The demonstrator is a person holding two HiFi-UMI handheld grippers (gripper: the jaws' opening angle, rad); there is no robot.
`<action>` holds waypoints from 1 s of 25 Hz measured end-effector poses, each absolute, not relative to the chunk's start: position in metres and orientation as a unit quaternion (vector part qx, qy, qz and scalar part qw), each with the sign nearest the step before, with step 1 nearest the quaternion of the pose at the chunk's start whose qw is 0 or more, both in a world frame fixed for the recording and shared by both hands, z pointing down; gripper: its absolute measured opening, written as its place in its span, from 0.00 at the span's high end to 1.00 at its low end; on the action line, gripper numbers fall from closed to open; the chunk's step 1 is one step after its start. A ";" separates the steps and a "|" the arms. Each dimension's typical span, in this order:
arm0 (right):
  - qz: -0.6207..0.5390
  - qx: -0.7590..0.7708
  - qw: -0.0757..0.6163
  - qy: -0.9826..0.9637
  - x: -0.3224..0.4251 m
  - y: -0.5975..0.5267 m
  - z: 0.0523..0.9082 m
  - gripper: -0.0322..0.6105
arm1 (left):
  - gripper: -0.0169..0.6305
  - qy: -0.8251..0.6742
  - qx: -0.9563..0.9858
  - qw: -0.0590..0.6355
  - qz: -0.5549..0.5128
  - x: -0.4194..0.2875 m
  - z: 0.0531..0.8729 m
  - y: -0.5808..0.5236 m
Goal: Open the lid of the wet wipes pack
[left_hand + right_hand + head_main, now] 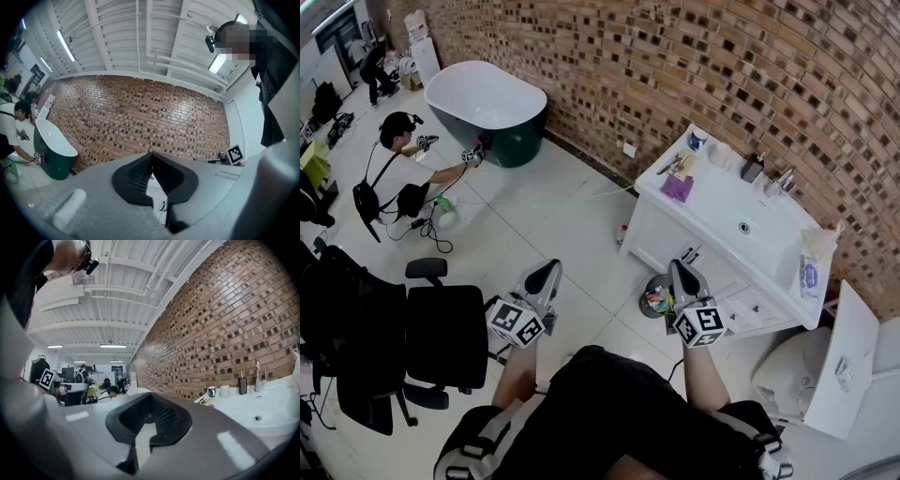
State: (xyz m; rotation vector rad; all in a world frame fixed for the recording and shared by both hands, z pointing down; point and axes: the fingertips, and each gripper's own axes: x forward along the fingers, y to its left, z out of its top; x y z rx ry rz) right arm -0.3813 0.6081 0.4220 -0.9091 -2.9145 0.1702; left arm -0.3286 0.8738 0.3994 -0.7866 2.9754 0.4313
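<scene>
The wet wipes pack (811, 274), white with a blue-purple label, lies at the right end of a white vanity counter (722, 202). Both grippers hang in the air over the floor, well short of the vanity. My left gripper (547, 272) is shut and holds nothing; in the left gripper view its jaws (151, 157) meet with only the brick wall beyond them. My right gripper (681, 270) is also shut and empty, its jaws (149, 397) closed together. The counter and its basin (262, 414) show at the right of the right gripper view.
The counter carries a purple cloth (678, 187), cups (211, 391), a soap bottle (242, 385) and a faucet (783, 180). A small bin (656, 298) stands before the vanity, a toilet (802, 375) to its right. Black chair (441, 333) at left; bathtub (487, 108) and a crouching person (398, 173) far left.
</scene>
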 end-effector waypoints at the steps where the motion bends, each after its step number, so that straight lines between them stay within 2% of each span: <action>1: 0.059 -0.290 0.044 -0.954 -0.380 0.607 0.424 0.94 | 0.97 0.955 -0.258 0.018 0.142 -0.327 0.404 0.876; 9: 0.046 -0.247 0.062 -0.966 -0.345 0.609 0.436 0.94 | 0.97 0.939 -0.291 0.019 0.182 -0.329 0.408 0.882; 25: 0.065 -0.159 0.045 -0.984 -0.280 0.556 0.429 0.94 | 0.97 0.911 -0.385 -0.002 0.149 -0.317 0.411 0.819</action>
